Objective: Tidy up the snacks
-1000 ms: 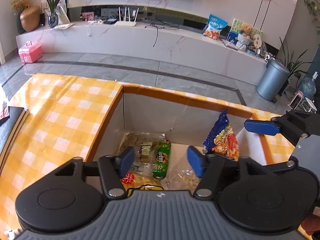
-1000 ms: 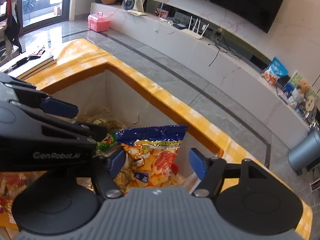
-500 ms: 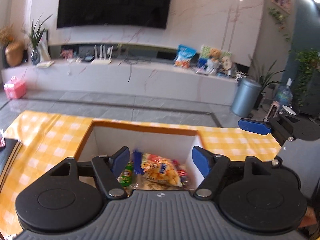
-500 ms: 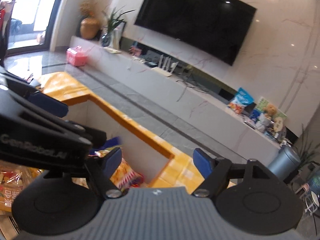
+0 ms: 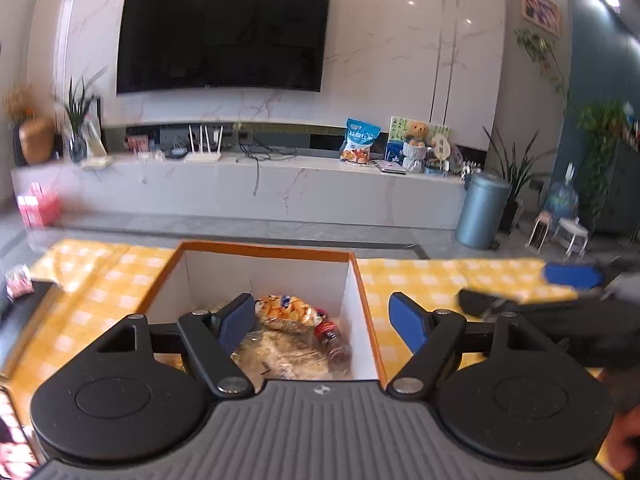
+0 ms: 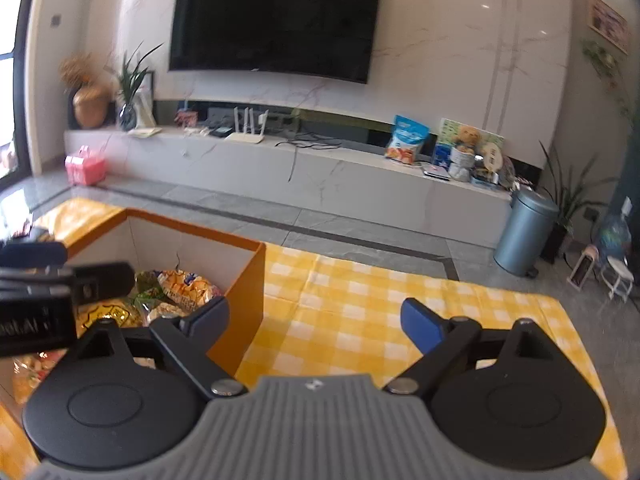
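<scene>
An orange-rimmed white box (image 5: 352, 280) stands on the yellow checked tablecloth and holds several snack bags, with an orange chip bag (image 5: 286, 310) on top. My left gripper (image 5: 326, 322) is open and empty, raised above the box's near side. My right gripper (image 6: 316, 320) is open and empty, above the tablecloth just right of the box (image 6: 250, 276). The chip bag (image 6: 188, 286) also shows in the right wrist view. The right gripper's finger (image 5: 574, 276) shows at the right edge of the left wrist view.
The yellow checked tablecloth (image 6: 360, 300) spreads right of the box. A dark flat item (image 5: 24, 304) lies on the table's left. Beyond the table are a grey floor, a marble TV bench (image 5: 256, 196) and a blue bin (image 5: 482, 210).
Both grippers have risen and tilted up from inside the box. The right gripper let go of the chip bag, which now lies in the box, and moved right over the tablecloth.
</scene>
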### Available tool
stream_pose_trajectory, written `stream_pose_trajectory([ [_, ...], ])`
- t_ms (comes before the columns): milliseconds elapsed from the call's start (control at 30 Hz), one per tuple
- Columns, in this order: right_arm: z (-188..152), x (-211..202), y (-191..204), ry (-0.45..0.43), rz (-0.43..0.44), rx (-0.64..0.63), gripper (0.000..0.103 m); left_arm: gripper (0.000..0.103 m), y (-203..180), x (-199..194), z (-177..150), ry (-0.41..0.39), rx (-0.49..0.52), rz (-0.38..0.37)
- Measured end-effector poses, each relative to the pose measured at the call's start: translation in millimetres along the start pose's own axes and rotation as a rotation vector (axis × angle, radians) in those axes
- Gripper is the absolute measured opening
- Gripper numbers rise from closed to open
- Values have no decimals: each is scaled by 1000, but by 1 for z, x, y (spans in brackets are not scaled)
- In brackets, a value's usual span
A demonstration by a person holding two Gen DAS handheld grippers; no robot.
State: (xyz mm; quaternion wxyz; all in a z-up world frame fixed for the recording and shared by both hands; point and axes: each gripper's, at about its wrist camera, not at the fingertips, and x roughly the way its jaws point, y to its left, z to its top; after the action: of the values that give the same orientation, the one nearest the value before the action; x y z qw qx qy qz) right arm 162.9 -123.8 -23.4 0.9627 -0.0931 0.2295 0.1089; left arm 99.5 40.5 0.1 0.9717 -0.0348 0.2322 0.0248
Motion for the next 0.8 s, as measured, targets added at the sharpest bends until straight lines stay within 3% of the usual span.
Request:
stream_pose_trajectory([
  [200,-15,-50,-18,-22,-56,119,98,92,-20,-22,-10,13,102,17],
  [433,-33,-86,-27,8,-24,163,98,96,-26,-39,-24,75,27,14],
  [533,-41,-97,-25,28,-5,158,98,96,-29,-43,-29,134,19,57],
  [800,-53,-107,-17,85,32,159,98,96,-32,-53,-45,203,29,81],
])
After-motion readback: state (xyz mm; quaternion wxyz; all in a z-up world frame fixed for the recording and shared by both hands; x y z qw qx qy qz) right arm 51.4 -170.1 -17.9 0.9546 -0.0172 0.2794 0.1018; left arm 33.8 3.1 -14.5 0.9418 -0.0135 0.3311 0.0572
